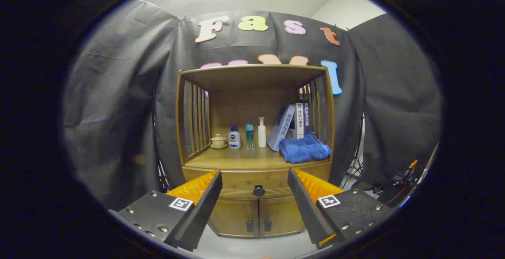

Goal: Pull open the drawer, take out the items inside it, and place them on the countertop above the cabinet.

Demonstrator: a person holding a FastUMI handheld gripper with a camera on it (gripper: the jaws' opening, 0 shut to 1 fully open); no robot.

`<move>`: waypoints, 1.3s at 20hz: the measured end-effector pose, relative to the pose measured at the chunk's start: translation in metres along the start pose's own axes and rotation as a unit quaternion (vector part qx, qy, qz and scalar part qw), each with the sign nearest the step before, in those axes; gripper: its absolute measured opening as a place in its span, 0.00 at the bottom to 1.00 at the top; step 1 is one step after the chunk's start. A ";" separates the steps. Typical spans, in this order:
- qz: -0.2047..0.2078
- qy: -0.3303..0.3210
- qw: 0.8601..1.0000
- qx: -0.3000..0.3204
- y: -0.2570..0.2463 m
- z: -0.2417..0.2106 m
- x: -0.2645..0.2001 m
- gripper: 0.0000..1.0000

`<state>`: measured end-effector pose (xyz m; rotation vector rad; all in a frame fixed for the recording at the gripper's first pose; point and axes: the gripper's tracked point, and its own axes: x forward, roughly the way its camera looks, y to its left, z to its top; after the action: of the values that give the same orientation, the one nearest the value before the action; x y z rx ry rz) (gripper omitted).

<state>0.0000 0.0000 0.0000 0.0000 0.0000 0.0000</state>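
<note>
The drawer [257,188] sits closed at the lower centre of the frame, under the bench [236,158]. The tool [255,182] is wide open and empty, its fingers framing the knob [259,190], probably for a pull.

We see the drawer [256,184] shut flush in the wooden cabinet [254,148] — a shallow band of brown wood with one dark round knob [259,190] at its middle, just above two small lower doors. Its contents are hidden from us. Directly above it lies the countertop [236,158], a flat wooden shelf under a slatted-sided canopy, already carrying things along its back and right. Our gripper [254,186] hangs apart from the cabinet front, fingers spread wide and holding nothing — the knob shows in the gap between them, beyond the tips.
</note>
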 end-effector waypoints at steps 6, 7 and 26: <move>-0.003 0.004 1.000 -0.007 -0.001 -0.009 0.001 0.99; -0.004 0.006 1.000 -0.006 -0.002 -0.011 0.000 0.99; -0.011 0.026 0.999 -0.020 -0.007 -0.058 0.046 0.99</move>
<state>0.0465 -0.0067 -0.0575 -0.0403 0.0513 -0.0227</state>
